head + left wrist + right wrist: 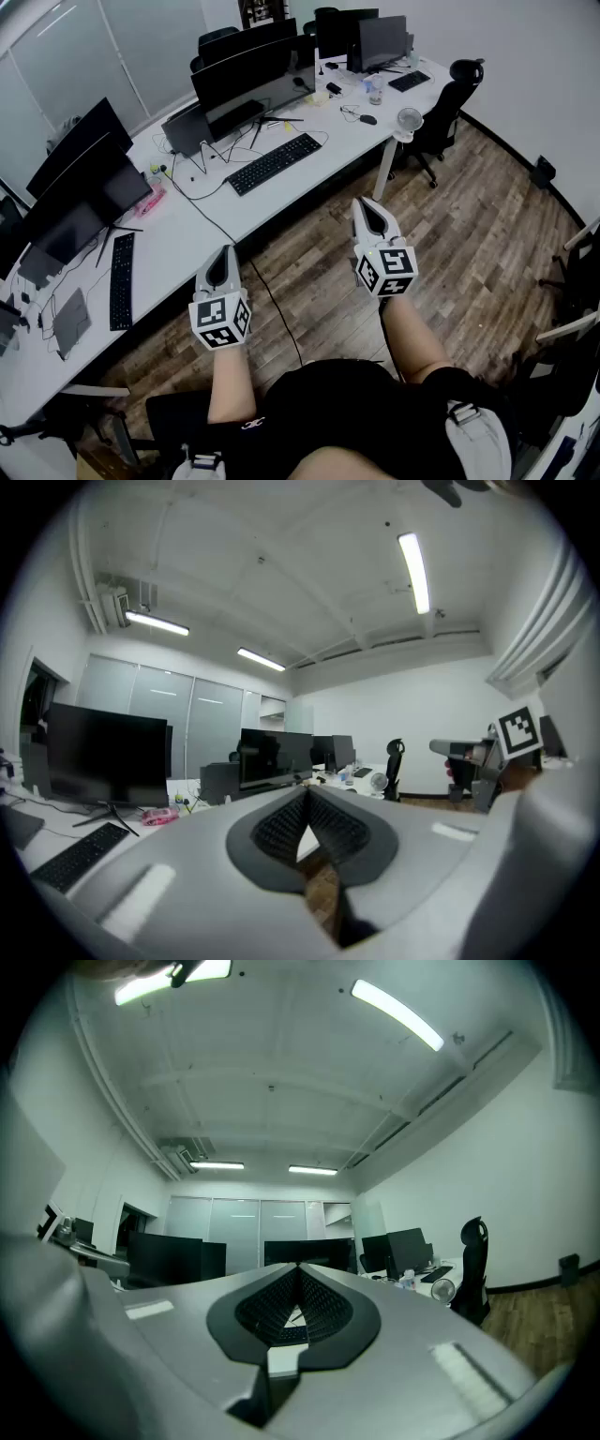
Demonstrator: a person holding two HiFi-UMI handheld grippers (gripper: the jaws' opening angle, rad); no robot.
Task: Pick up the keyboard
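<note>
White desk point(330, 155) carries three keyboards point(274, 163), perhaps more; left gripper point(224, 253) and right gripper point(368, 204) hover closed, empty.

Head view looks steeply down from high over desk point(347, 145) and floor point(469, 244). Gripper views sit low, level, close behind own jaws, facing the desk; all share the monitors point(272, 757).
</note>
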